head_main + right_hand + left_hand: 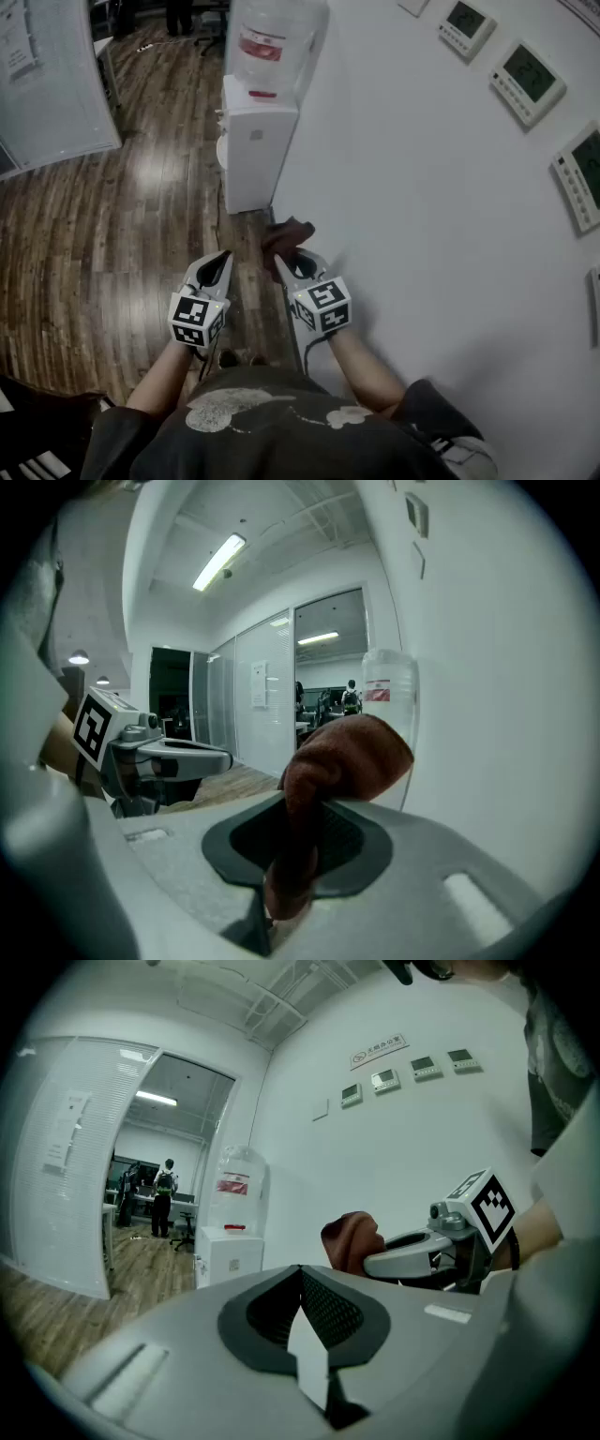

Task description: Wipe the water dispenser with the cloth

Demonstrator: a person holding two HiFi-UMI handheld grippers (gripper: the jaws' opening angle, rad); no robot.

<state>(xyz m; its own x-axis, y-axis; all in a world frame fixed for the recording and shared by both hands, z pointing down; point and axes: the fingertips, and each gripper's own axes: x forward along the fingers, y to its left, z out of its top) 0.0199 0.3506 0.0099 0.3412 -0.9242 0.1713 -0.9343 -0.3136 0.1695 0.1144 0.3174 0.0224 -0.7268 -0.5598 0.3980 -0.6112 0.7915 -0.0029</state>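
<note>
Clamping a brown cloth (345, 752), the right claw (283, 259) sits near 6 o'clock in the head view, jaws pressed on the fabric, which bunches past their tips. The left claw (223, 255) is just beside it toward 9 o'clock, jaws together, nothing between them. The water dispenser (255, 141) stands at 12 o'clock on the wood floor (112, 244), against the white wall (422, 234), bottle (272, 42) on top, apart from the cloth.

The head view looks steeply down, facing the far dispenser (258, 150). Both gripper views sit low, looking level along the wall (422, 244); all share the dispenser.
</note>
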